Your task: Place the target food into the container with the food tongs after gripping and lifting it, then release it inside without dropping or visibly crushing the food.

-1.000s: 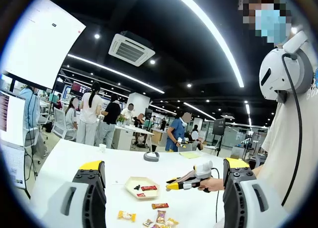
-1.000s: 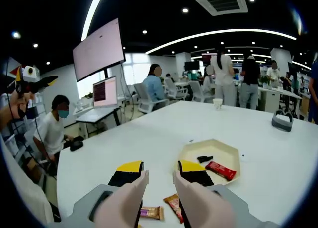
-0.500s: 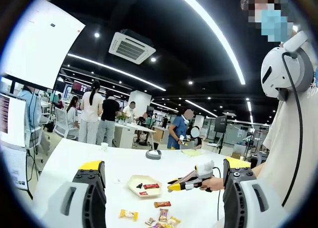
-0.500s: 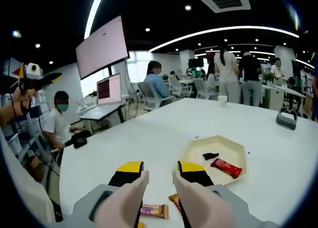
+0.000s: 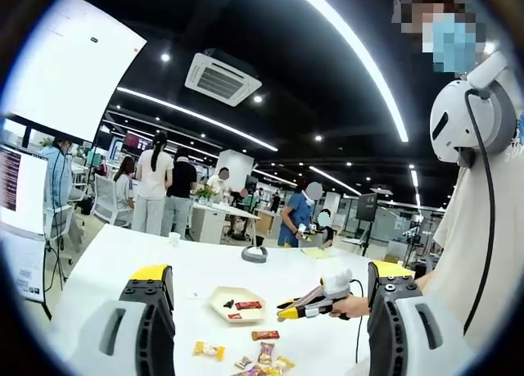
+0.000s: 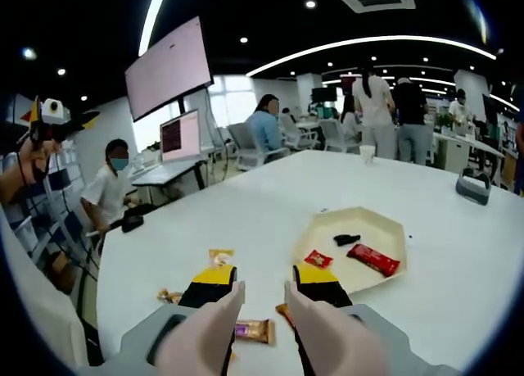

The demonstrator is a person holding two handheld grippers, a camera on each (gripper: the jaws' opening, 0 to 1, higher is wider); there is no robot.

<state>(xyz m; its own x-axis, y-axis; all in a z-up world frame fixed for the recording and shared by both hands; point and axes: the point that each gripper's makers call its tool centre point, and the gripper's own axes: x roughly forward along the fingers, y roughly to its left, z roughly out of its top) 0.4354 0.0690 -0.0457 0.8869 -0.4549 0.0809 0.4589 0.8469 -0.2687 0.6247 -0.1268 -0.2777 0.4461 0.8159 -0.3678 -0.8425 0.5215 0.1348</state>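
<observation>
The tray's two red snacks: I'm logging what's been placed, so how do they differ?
The long red bar is bigger and lies nearer the tray's middle. The small red packet is squarer and sits by the tray's near edge. Both are red-wrapped, lying flat inside the tray.

Left gripper (image 5: 270, 298) held high, jaws wide apart with nothing between the yellow tips. Right gripper (image 6: 264, 284) hovering lower, jaws parted by a narrow gap and empty; seen from the left gripper view (image 5: 288, 309), gripped in a hand (image 5: 350, 306) and pointing left.
</observation>
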